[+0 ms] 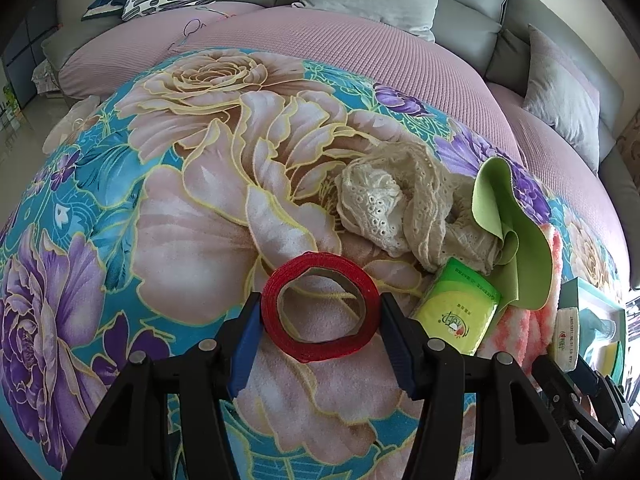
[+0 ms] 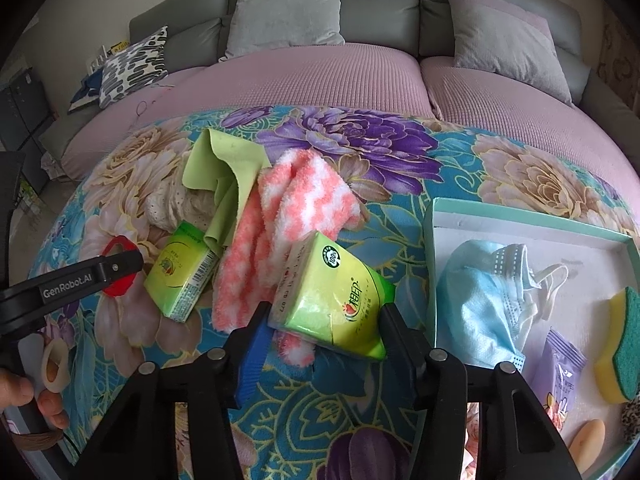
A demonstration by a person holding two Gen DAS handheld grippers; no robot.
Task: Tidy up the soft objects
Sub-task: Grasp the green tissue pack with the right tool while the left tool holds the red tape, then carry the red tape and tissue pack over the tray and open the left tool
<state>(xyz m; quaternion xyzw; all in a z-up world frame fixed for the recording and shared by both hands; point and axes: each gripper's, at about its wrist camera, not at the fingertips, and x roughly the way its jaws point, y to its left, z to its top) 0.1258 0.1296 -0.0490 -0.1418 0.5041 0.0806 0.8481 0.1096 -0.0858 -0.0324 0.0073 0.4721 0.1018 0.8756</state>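
Red tape roll (image 1: pixel 320 307) sits clamped between the left gripper's (image 1: pixel 320 320) blue pads at lower centre of the left view. The right gripper (image 2: pixel 326 320) grips a green tissue pack (image 2: pixel 334 300) at lower centre of its view, just left of the tray (image 2: pixel 430 240). Above lie a pink striped cloth (image 2: pixel 288 216) and a green cloth (image 2: pixel 216 172).

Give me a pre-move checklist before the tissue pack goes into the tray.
1. Right gripper jaws on either side of the tissue pack: ok.
2. Firm grip on the pack: cannot tell.
3. Pack clear of the pink sock: not ok, it lies on the sock.
4. Bare spot in the tray: ok, white floor shows behind the face mask.
5. Left gripper away from the tray, around the red tape roll: ok.
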